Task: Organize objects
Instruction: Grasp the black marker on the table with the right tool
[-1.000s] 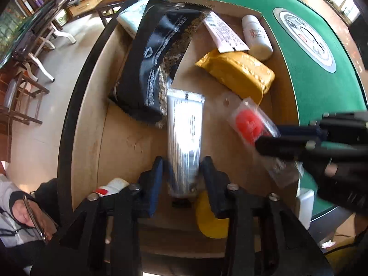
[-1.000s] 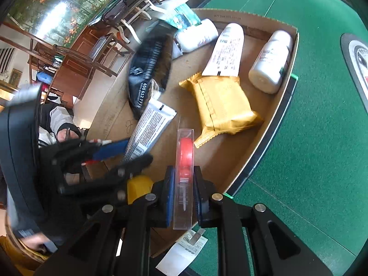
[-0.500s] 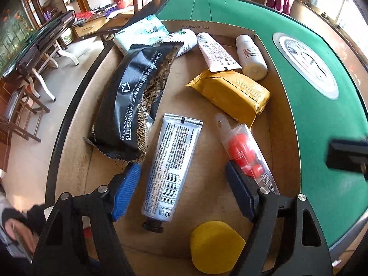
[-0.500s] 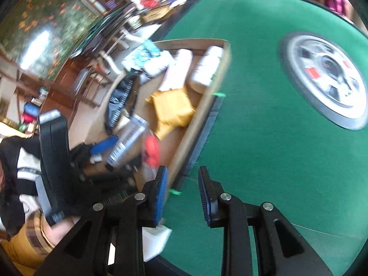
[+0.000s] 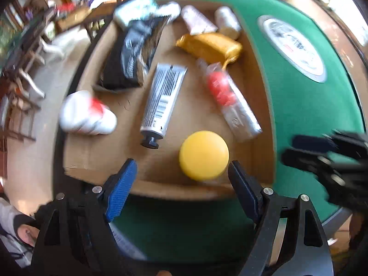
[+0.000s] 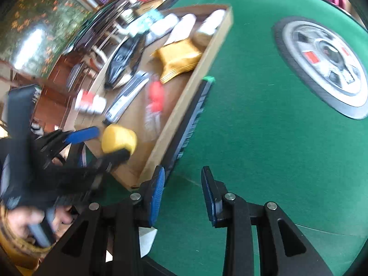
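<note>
It looked like a home or a games parlour. A green felt table (image 6: pixel 264 138) with a round central dial (image 6: pixel 322 64), the kind on a mahjong table, filled the right view. Toward ten o'clock stood wooden chairs (image 5: pixel 25 87), another dark-topped table (image 6: pixel 101 23) and a leafy wall picture (image 6: pixel 39 30).

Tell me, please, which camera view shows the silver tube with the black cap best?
The left wrist view: the silver tube lies near the middle of the cardboard tray, seen from above along its whole length, barcode and cap visible. The right wrist view shows it only small, blurred and foreshortened at the left.
</note>
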